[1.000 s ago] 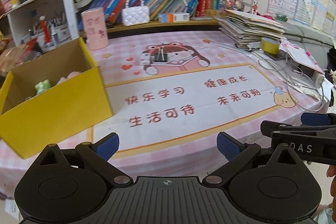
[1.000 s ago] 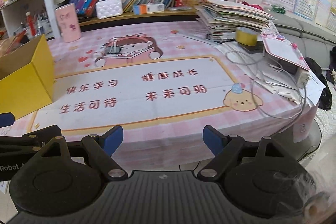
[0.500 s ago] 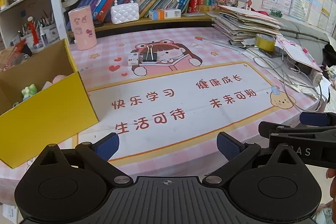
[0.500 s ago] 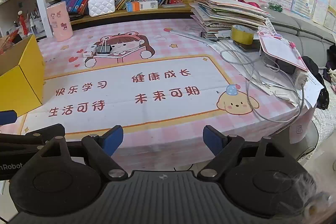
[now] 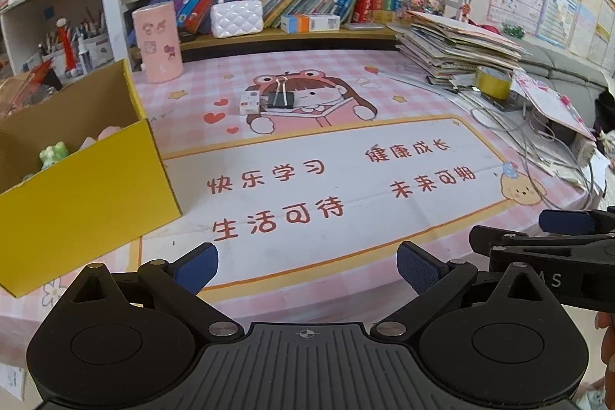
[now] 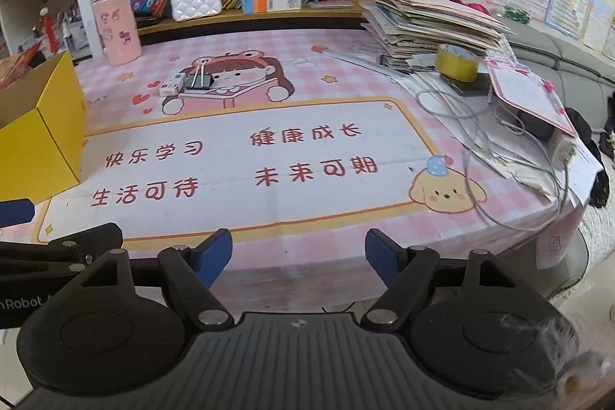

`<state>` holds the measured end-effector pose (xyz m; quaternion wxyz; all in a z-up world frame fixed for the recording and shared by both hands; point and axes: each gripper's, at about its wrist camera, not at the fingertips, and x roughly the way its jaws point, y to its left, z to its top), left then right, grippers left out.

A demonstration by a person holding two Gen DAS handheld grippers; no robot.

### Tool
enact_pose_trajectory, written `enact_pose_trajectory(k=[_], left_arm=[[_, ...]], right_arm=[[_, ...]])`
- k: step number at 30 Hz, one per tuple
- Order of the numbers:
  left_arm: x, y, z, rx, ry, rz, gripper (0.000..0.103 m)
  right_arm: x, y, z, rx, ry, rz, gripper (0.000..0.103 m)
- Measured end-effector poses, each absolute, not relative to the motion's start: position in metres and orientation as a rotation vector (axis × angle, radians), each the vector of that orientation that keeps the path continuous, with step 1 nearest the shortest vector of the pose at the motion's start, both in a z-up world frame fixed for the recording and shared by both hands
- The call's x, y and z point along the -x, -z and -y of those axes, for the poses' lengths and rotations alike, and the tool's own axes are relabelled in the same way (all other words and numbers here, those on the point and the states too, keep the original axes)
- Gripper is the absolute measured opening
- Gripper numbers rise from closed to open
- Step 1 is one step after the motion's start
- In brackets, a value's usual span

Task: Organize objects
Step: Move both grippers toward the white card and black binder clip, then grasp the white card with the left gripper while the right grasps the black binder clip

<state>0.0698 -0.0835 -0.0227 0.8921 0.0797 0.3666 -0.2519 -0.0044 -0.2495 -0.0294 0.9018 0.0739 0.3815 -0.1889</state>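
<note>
Matt cardboard box (image 5: pixel 88 195), glossy printed tablecloth (image 5: pixel 346 125)

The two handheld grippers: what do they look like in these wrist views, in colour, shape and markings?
Both match. The left gripper and the right gripper are matte black plastic, each with a ribbed centre plate, two round discs at the sides, silver pivot screws and angled link arms ending in blue textured pads. White lettering runs along each gripper's side, only partly readable. No cables or sleeves show.

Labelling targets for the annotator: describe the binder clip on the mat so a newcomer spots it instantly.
Start at the pink checked table mat and find the cartoon girl in a frog hat printed on its far half. The black binder clip lies on her picture, silver wire handles pointing away. Its neighbour touching on the left is a small white box; the clip is the only black item there.
</note>
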Motion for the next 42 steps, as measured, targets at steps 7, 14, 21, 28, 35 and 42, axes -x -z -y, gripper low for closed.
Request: enact_pose_trajectory(k=[7,14,21,28,35,42], left_arm=[[-0.084,0.028,0.075,-0.088,0.466,-0.768,0.1],[-0.108,0.03,0.096,-0.093,0.456,-0.777,0.099],[-0.146,0.02,0.131,-0.123,0.45,-0.737,0.094],[-0.194,0.017,0.162,-0.099,0.38,-0.754,0.076],[-0.258,0.025,0.181,-0.053,0.264,-0.786,0.057],[-0.319,0.049,0.175,-0.007,0.173,-0.853,0.047]], right_arm=[[-0.024,0.03,0.241,-0.071,0.315,-0.816,0.065],[-0.051,0.032,0.261,-0.085,0.283,-0.819,0.057],[-0.092,0.026,0.297,-0.147,0.255,-0.789,0.05],[-0.141,0.028,0.329,-0.161,0.213,-0.769,0.05],[-0.208,0.045,0.348,-0.166,0.133,-0.755,0.038],[-0.278,0.068,0.345,-0.168,-0.006,-0.745,0.037]])
